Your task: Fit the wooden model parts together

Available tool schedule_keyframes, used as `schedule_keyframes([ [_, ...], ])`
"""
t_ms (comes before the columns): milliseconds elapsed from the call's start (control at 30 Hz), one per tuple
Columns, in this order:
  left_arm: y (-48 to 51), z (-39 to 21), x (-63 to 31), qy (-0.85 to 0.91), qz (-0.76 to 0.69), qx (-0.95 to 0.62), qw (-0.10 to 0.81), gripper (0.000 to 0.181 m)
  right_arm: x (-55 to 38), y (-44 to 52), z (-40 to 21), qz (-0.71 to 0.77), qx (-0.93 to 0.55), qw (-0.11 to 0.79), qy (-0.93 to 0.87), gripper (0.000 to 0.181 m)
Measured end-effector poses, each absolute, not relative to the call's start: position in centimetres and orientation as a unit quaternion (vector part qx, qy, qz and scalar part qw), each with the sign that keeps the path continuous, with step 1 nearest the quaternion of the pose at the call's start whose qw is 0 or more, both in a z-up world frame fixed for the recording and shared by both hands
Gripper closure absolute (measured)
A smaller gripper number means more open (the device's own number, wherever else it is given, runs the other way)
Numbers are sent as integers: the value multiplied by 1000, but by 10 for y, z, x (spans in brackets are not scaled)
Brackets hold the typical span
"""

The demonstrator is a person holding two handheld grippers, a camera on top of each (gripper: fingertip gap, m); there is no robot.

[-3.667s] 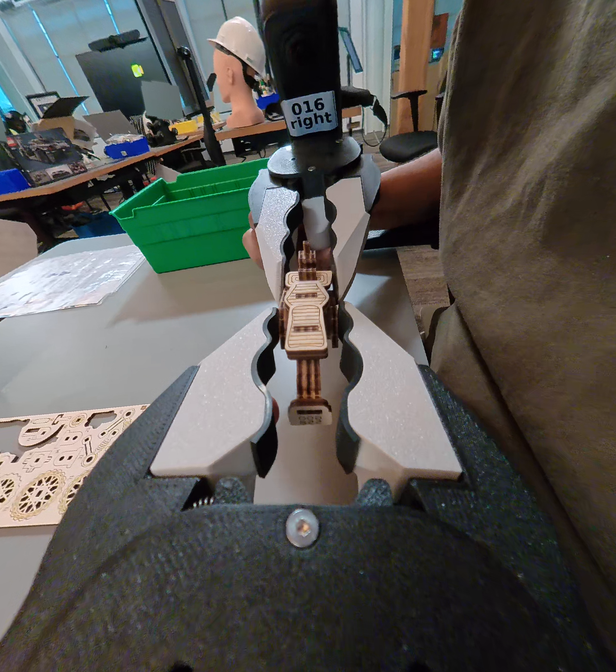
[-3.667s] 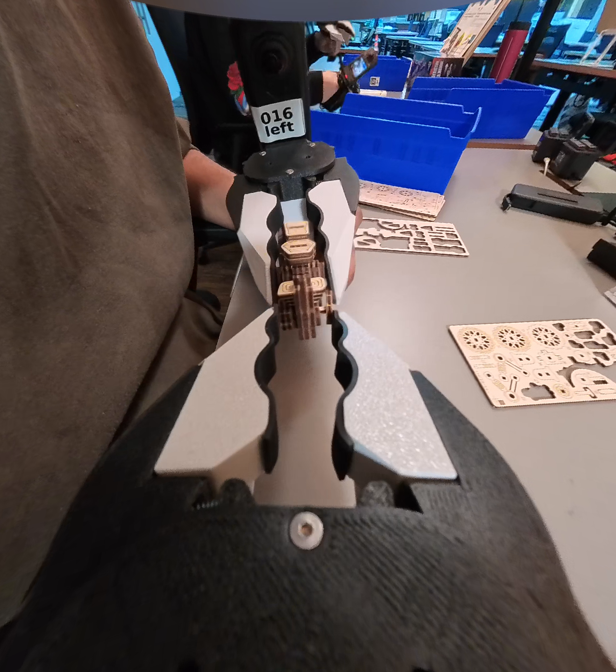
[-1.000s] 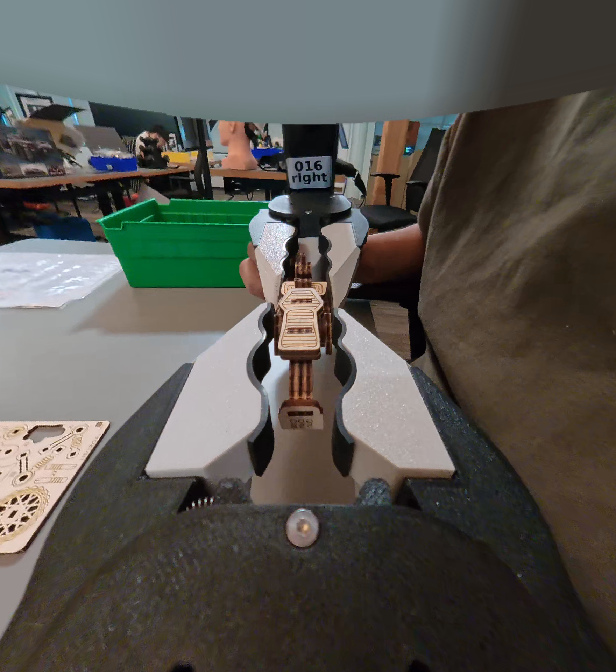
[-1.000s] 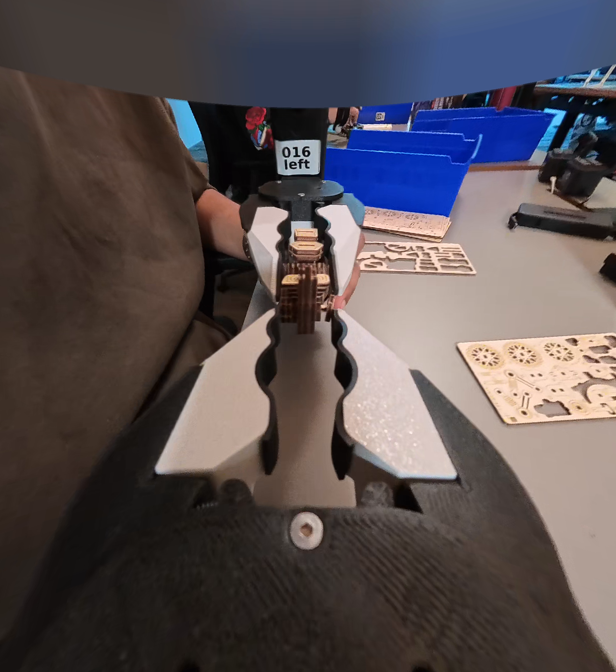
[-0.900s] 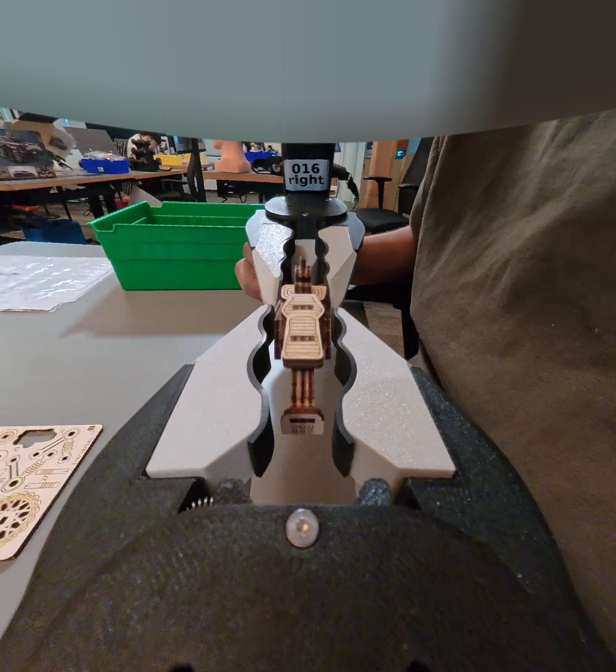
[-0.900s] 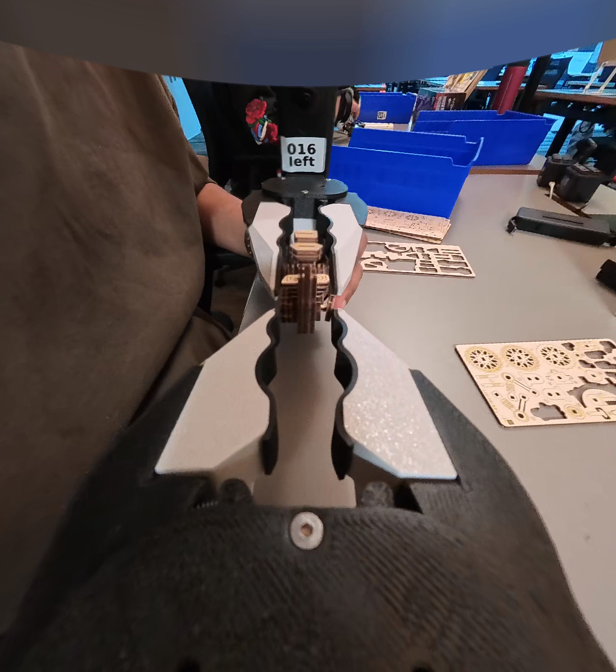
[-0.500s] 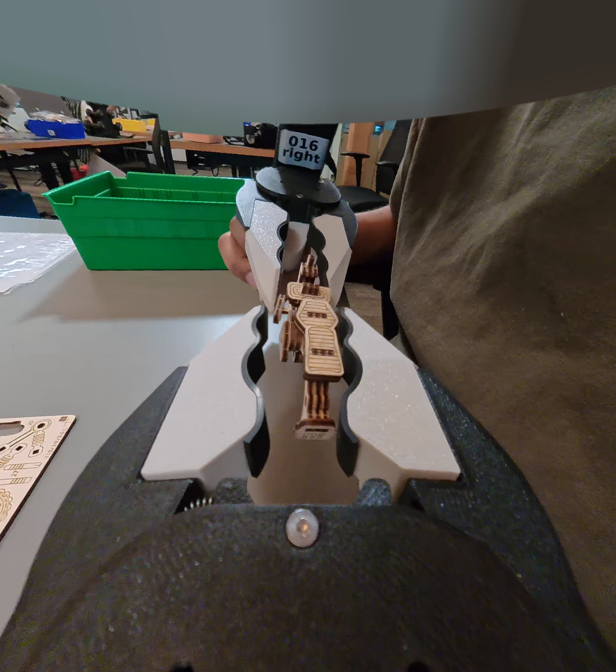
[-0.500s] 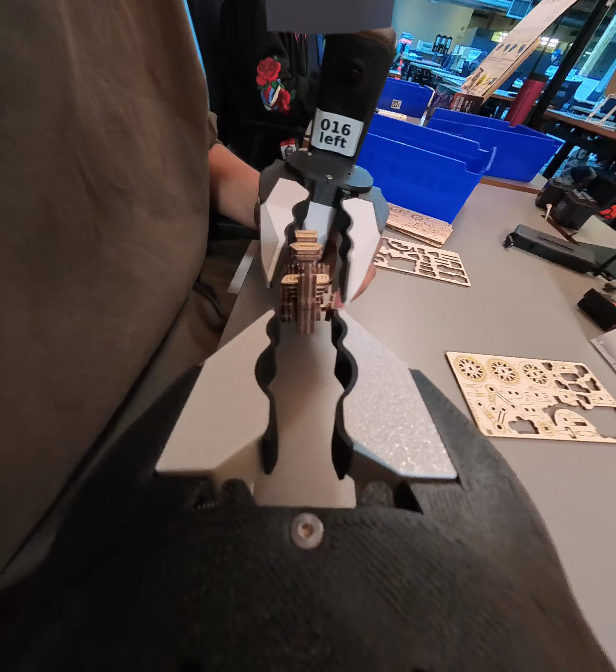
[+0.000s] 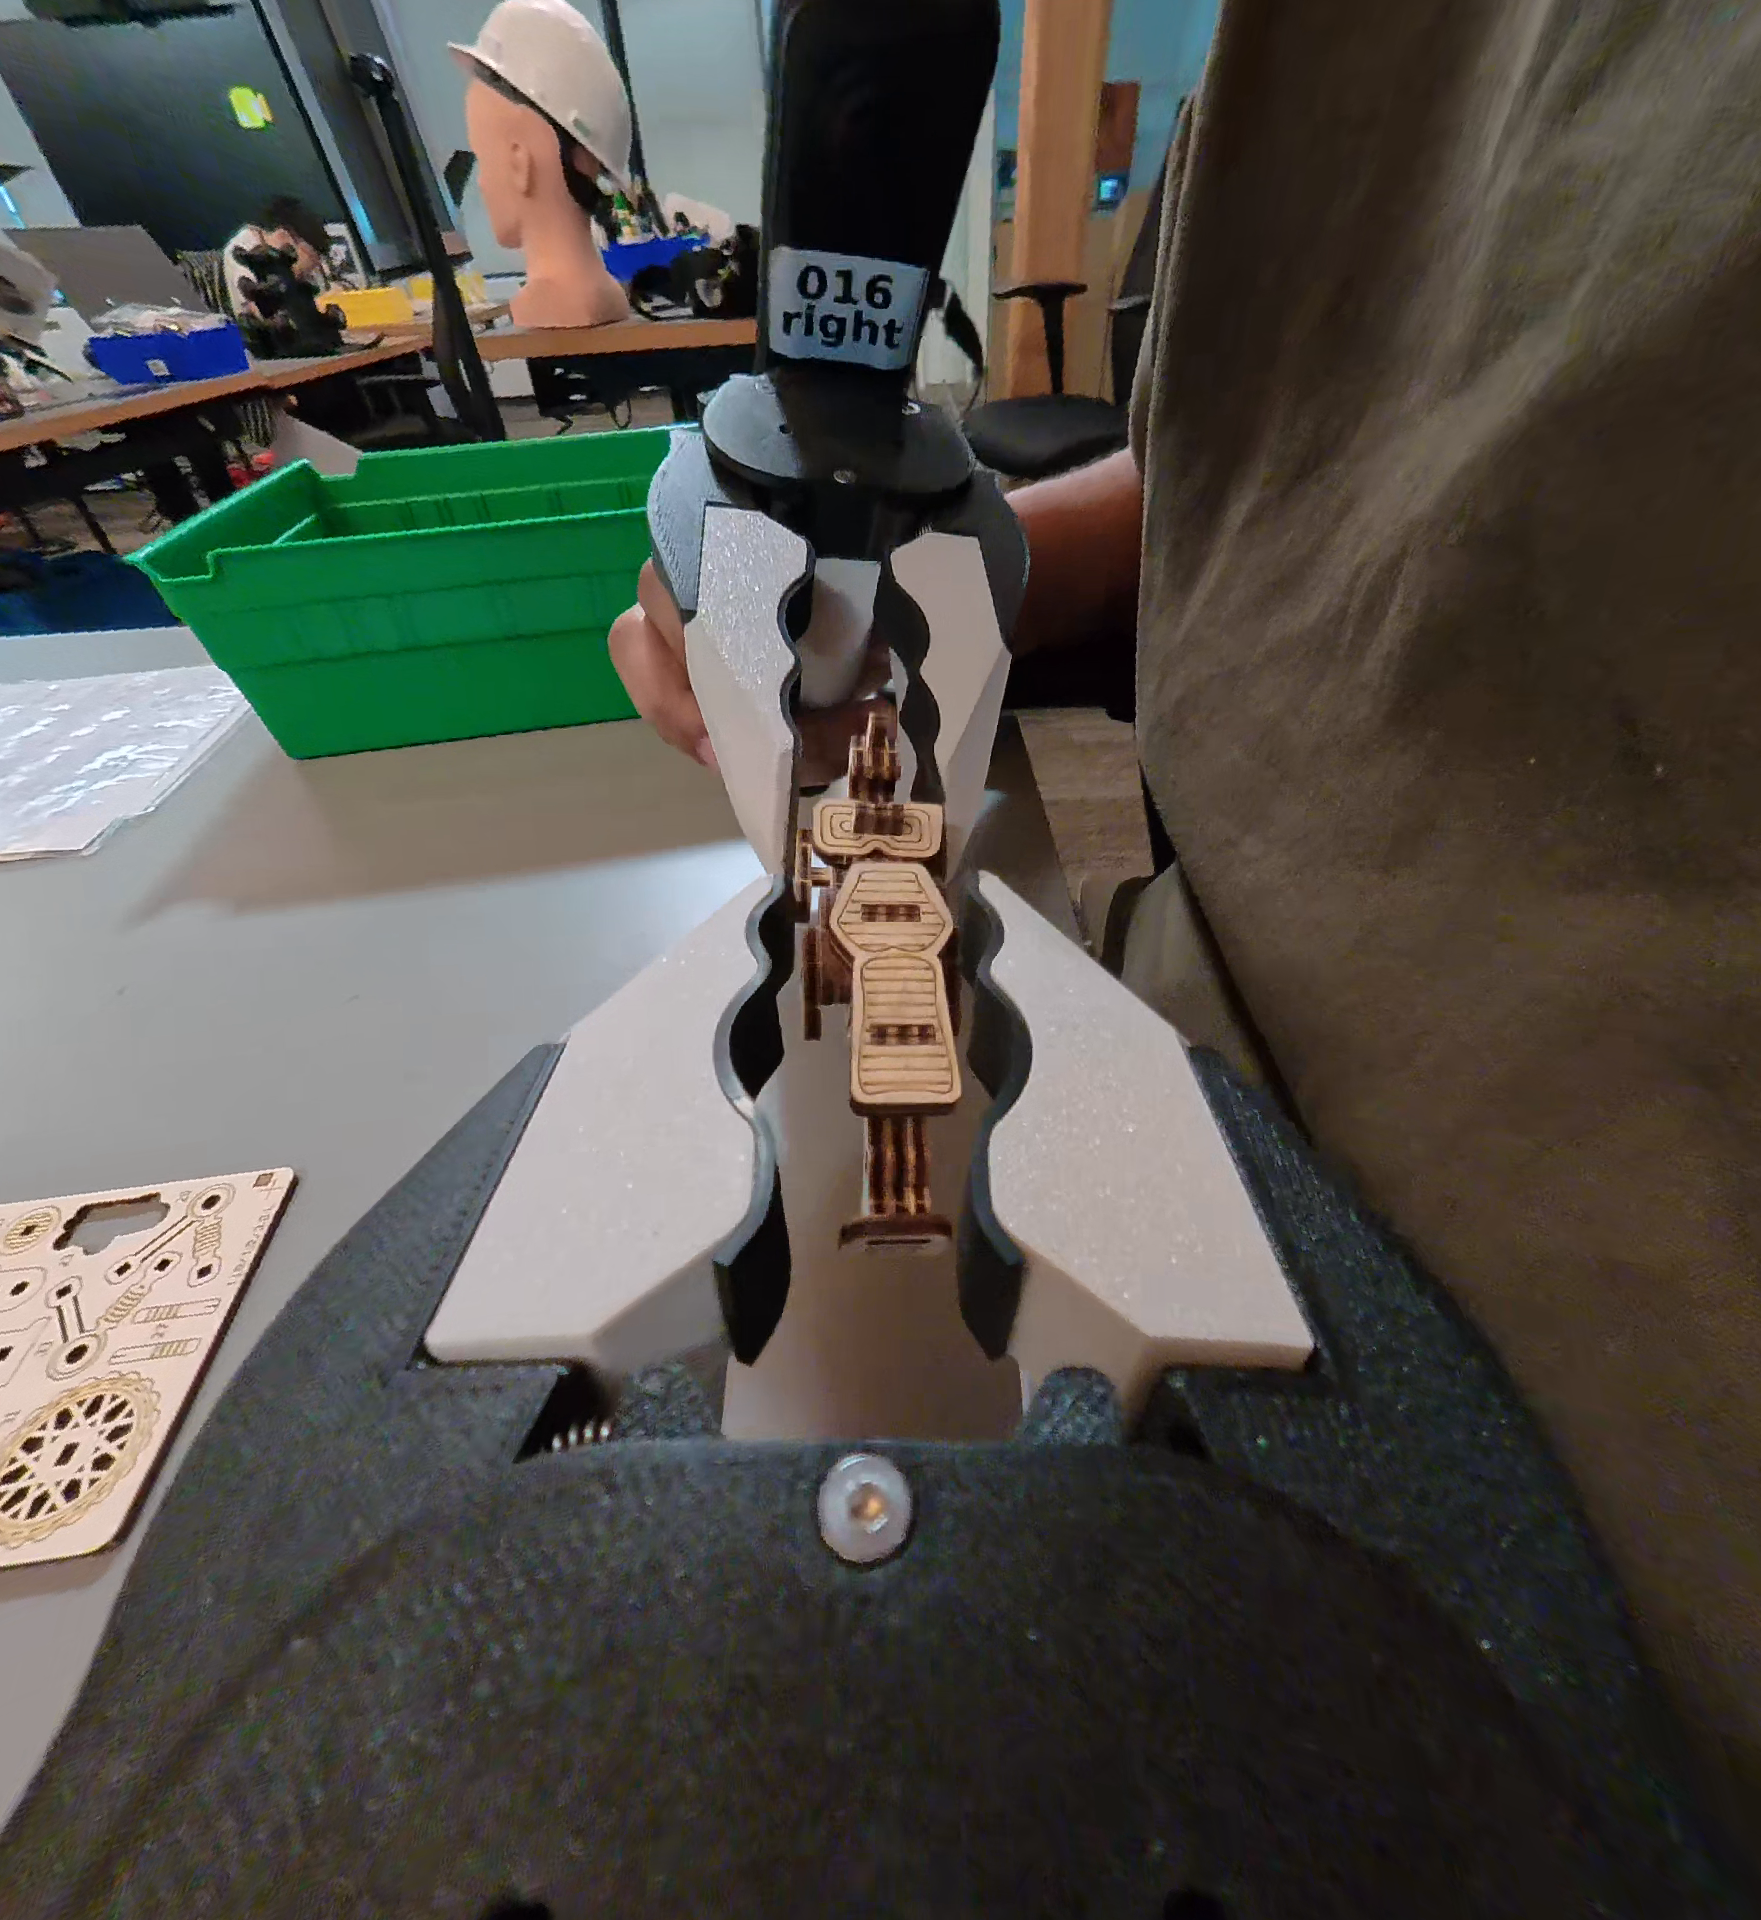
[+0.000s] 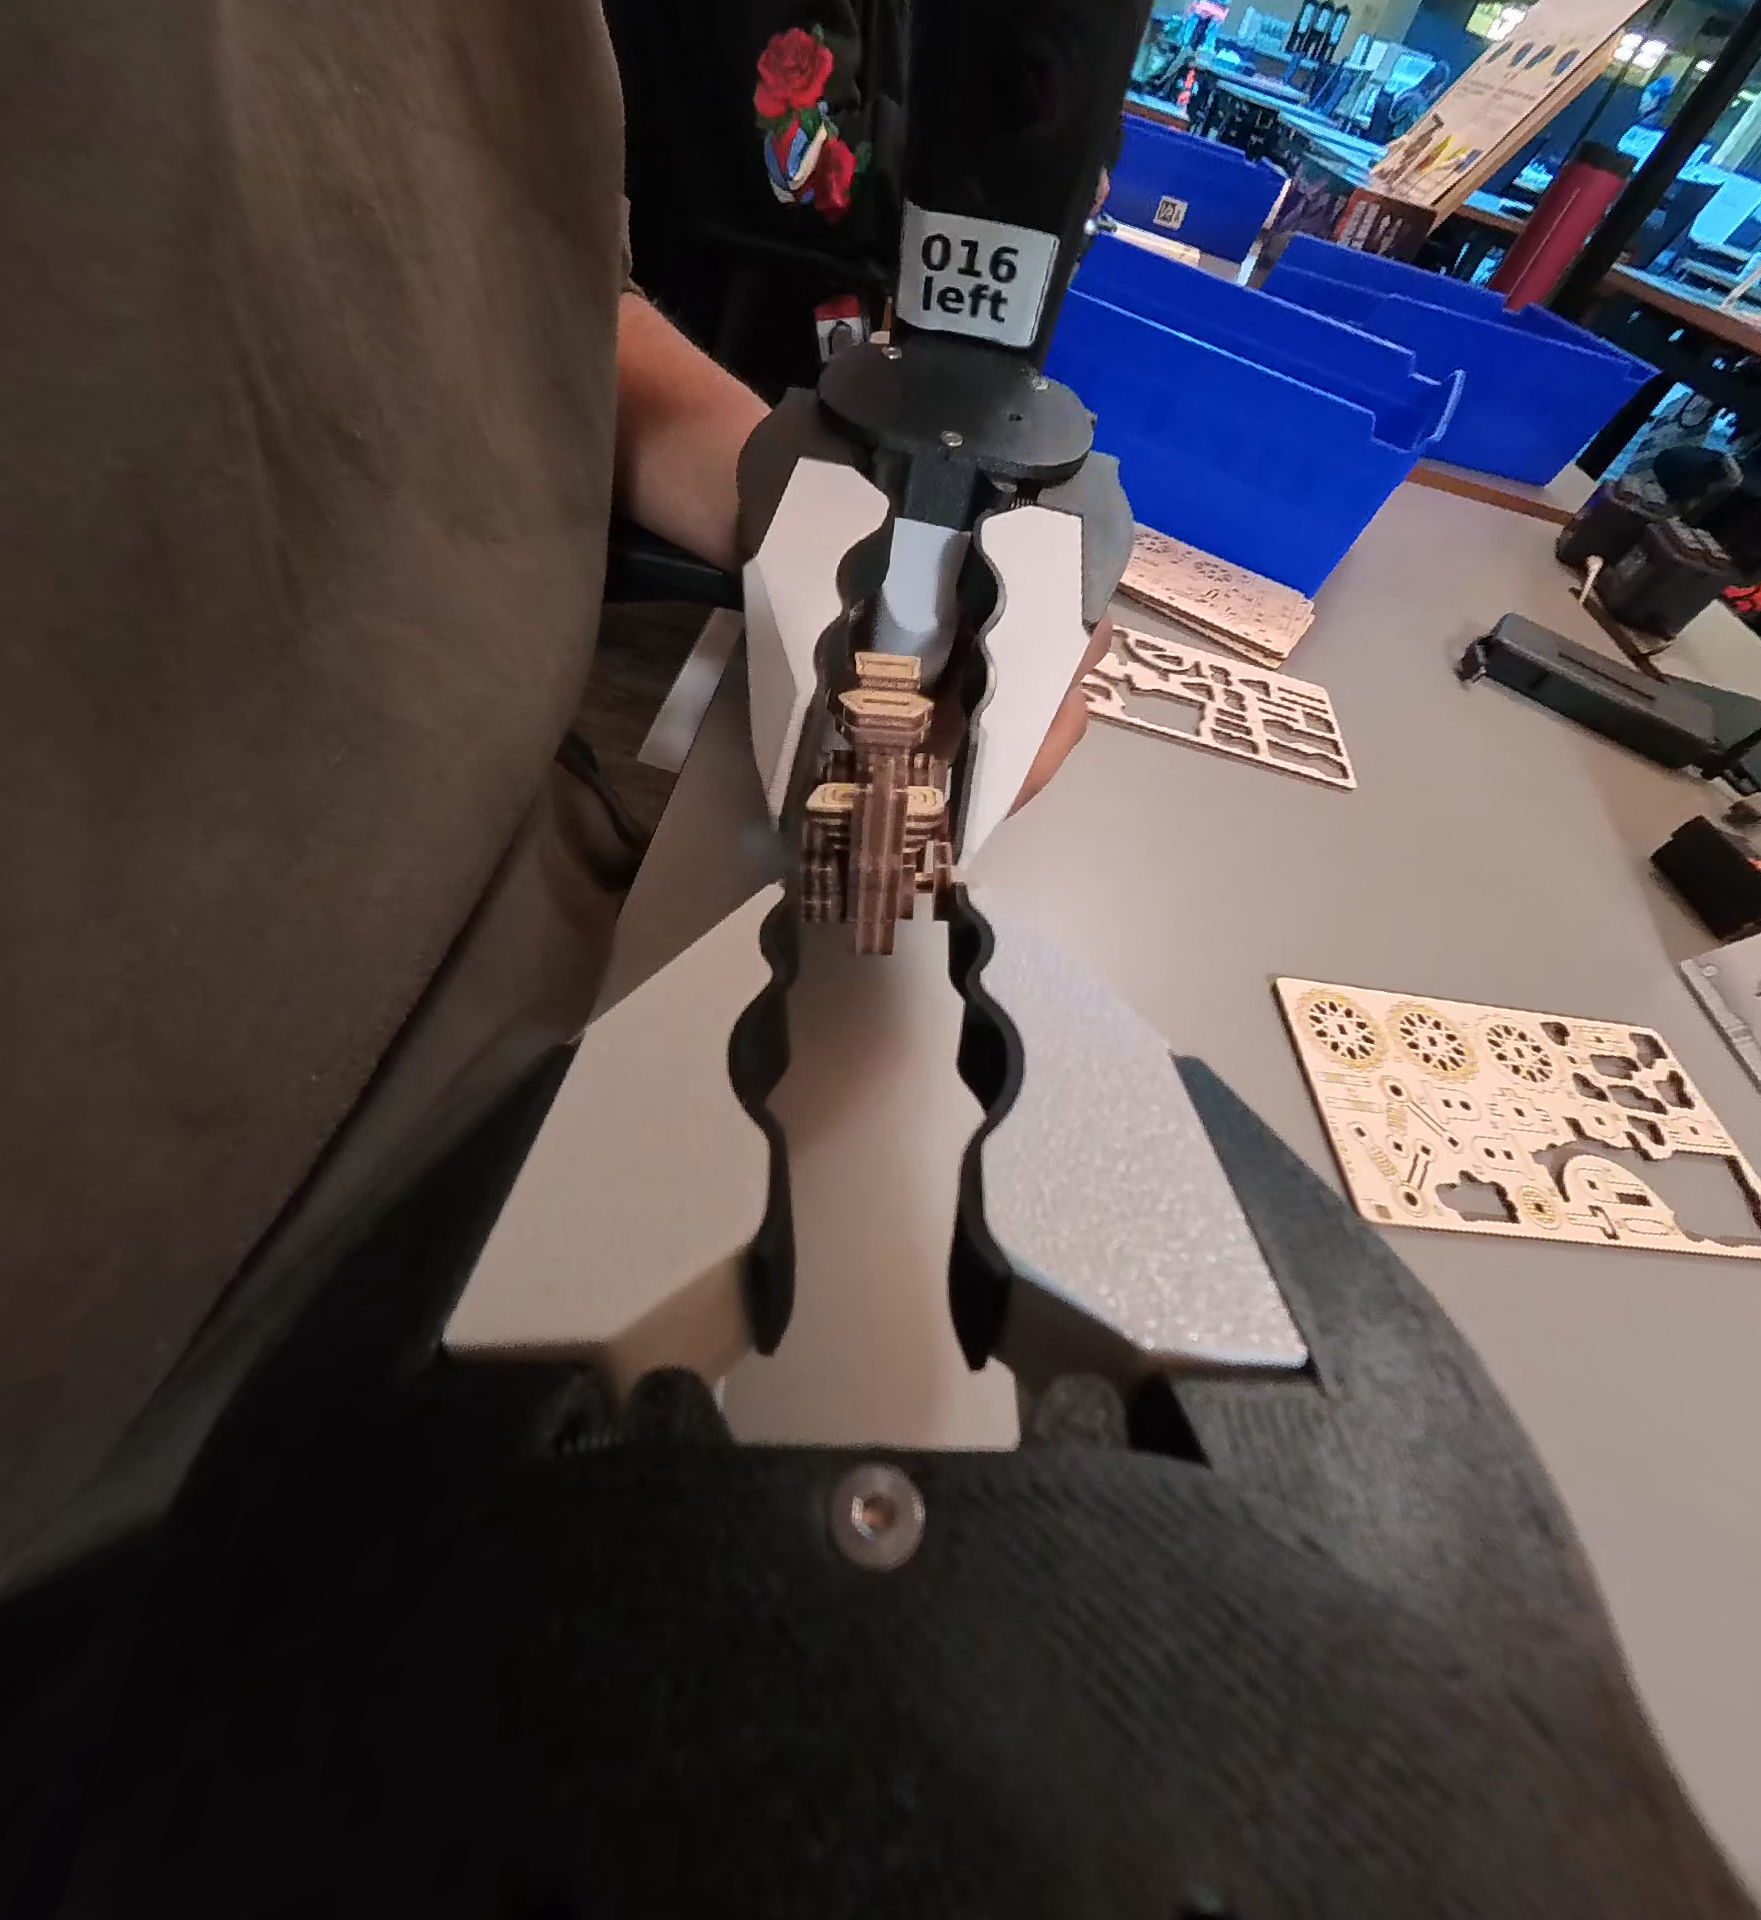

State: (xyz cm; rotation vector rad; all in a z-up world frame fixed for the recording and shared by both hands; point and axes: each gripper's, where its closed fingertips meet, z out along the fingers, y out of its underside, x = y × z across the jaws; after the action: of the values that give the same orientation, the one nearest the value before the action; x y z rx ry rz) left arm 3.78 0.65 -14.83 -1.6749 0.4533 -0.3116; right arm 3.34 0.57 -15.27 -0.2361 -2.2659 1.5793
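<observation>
Looking along the left gripper, its two grey fingers with wavy black pads are squeezing the small light-brown wooden model, a long body made of thin cut pieces. The model is sitting up in the air between both grippers, above the grey table. The right gripper is coming down from above, and its tips are pinching the far end of the same model. A green plastic bin is standing farther back on the table; I cannot see anything inside it. A flat wooden sheet with cut-out wheels is lying near the left edge.

Looking along the right gripper, its fingertips are closing on the model, and the left gripper is holding the other end. Blue plastic bins are standing behind; what is inside is hidden.

I think the thin wood might snap or a piece might pop out if the two grippers are pushing crooked or squeezing too hard.
</observation>
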Motion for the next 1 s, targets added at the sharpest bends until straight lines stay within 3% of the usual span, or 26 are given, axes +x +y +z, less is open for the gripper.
schedule_keyframes([
  [667, 8, -145, 35, 186, -140, -731, 641, 154, 31, 6, -150, 577, -110, 163, -793, 156],
  [1000, 8, -146, 32, 183, -133, -735, 640, 155, 27, 9, -150, 573, -108, 201, -787, 155],
])
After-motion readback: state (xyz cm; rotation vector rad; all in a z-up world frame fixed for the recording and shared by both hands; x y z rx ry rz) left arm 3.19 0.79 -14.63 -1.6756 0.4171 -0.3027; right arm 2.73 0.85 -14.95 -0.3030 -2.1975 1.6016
